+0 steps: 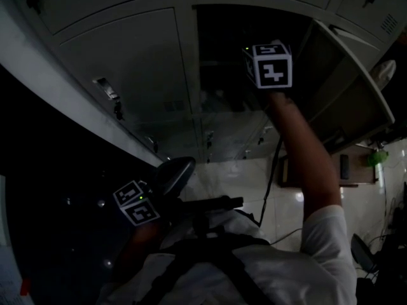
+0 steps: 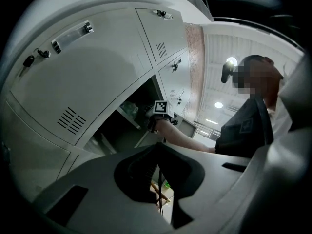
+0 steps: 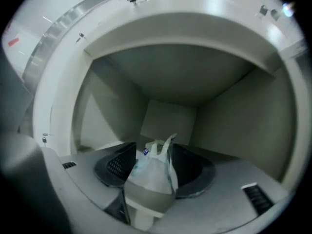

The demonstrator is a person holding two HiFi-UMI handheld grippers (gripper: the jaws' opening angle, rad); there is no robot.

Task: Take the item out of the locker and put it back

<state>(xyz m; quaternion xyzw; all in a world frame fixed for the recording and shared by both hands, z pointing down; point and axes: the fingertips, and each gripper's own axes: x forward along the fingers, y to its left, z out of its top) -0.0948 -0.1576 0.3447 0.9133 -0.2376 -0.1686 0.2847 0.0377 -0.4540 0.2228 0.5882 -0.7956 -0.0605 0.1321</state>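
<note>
A white plastic bag (image 3: 150, 173) with knotted handles stands on the floor of the open locker compartment (image 3: 175, 77). My right gripper (image 3: 153, 147) reaches into that compartment with its jaws spread on either side of the bag, and the pads do not press on it. In the head view only its marker cube (image 1: 273, 65) and the raised arm show, in front of the dark opening. My left gripper (image 1: 173, 175) hangs low by the person's chest, with its jaws meeting at the tips (image 2: 158, 144) and nothing between them.
The compartment's door (image 1: 356, 100) swings out to the right. Closed locker doors (image 2: 83, 77) with keys and vents surround the opening. A cable (image 1: 272, 183) hangs from the right arm. A glossy tiled floor (image 1: 254, 170) lies below.
</note>
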